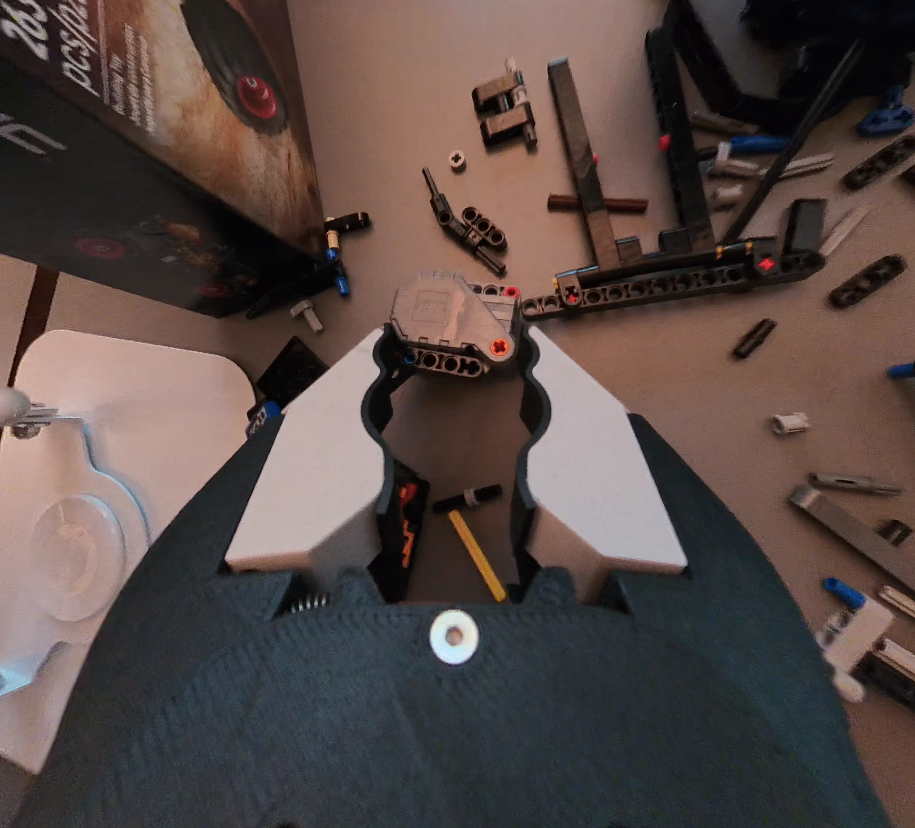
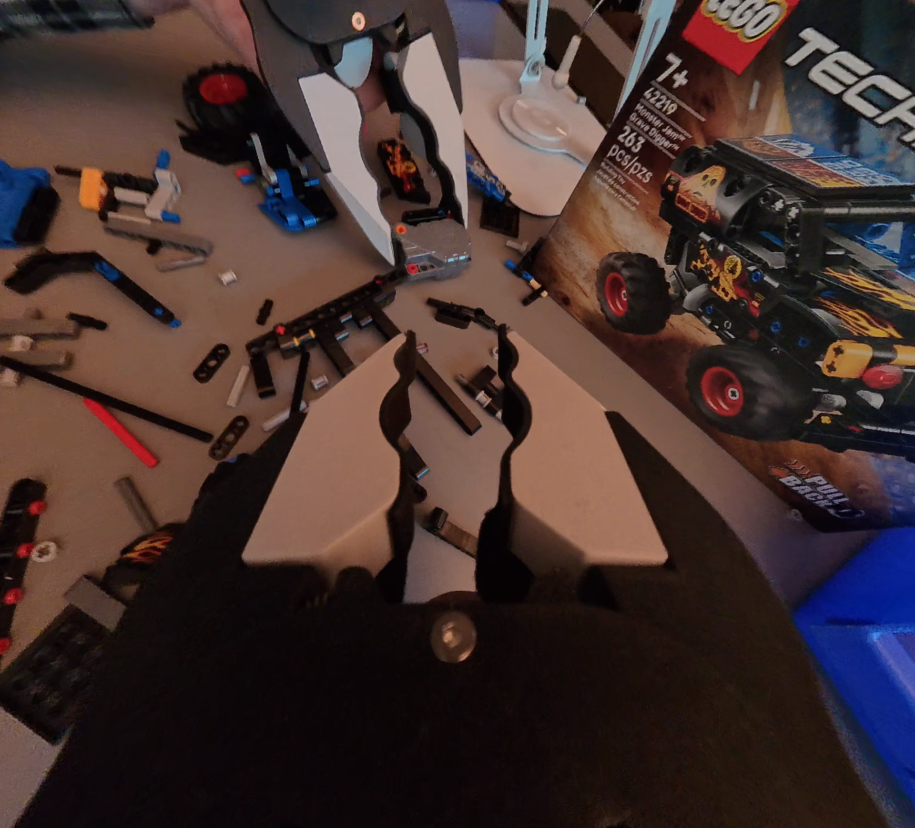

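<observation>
My left gripper (image 1: 454, 340) is shut on a grey motor block (image 1: 445, 309) with an orange cross hole and a row of black pin holes. It holds the block at its fingertips, at or just above the tabletop. The same gripper (image 2: 426, 237) and block (image 2: 438, 246) show in the right wrist view, with a hand behind them. A long black beam assembly (image 1: 668, 289) lies just right of the block. My right gripper (image 2: 455, 334) is open and empty, hovering over black beams (image 2: 445, 398) near that assembly (image 2: 336, 309).
A toy set box (image 2: 742, 260) stands at the right, and at the left in the left wrist view (image 1: 148, 111). A white lamp base (image 2: 534, 136) sits behind. Loose parts are scattered: a black wheel (image 2: 223, 91), a red axle (image 2: 119, 433), a yellow axle (image 1: 475, 552). A blue bin (image 2: 866, 631) is at the lower right. There is about 12 cm between the tips of the two grippers. About 9 cm separates my left fingertips from the yellow axle (image 1: 475, 552).
</observation>
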